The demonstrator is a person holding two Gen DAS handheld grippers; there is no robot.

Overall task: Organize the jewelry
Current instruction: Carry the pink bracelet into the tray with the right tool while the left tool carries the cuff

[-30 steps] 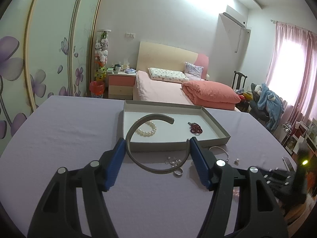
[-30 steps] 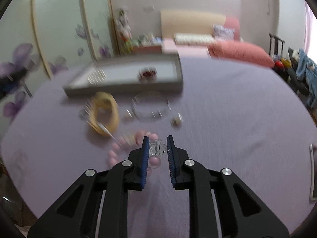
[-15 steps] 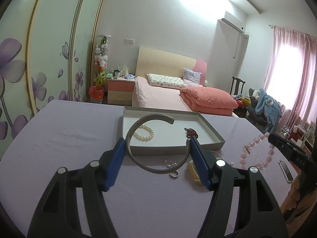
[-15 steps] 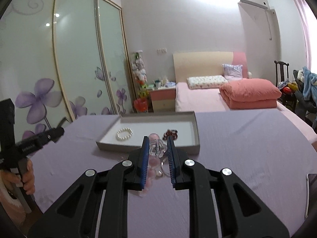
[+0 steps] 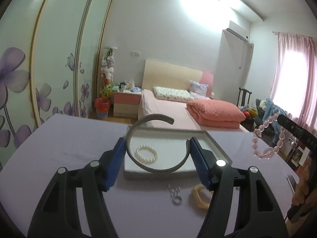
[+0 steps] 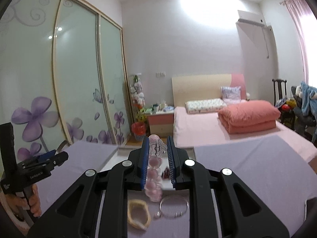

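My left gripper (image 5: pixel 157 152) is shut on a grey open bangle (image 5: pixel 156 171), held upright above the near wall of the grey tray (image 5: pixel 217 145). A pearl bracelet (image 5: pixel 146 154) lies on the tray's white floor. My right gripper (image 6: pixel 157 144) is shut on the clear charm of a pink bead bracelet (image 6: pixel 152 178), whose beads hang down between the fingers over the table. In the left wrist view that pink bead bracelet (image 5: pixel 267 138) dangles from the right gripper (image 5: pixel 293 129) at the right edge. A dark red piece (image 6: pixel 166 173) lies in the tray (image 6: pixel 108 165).
On the purple tablecloth (image 5: pixel 65 148) in front of the tray lie a yellow bangle (image 6: pixel 137 216), a thin silver bangle (image 6: pixel 174 205) and a cluster of small rings (image 5: pixel 175 194). A person's hand (image 6: pixel 33 200) holds the left gripper (image 6: pixel 49 160). A bed stands beyond the table.
My right gripper has lifted the pink bead bracelet off the table and tipped upward. The left gripper has risen a little with the grey bangle, still gripped the same way.
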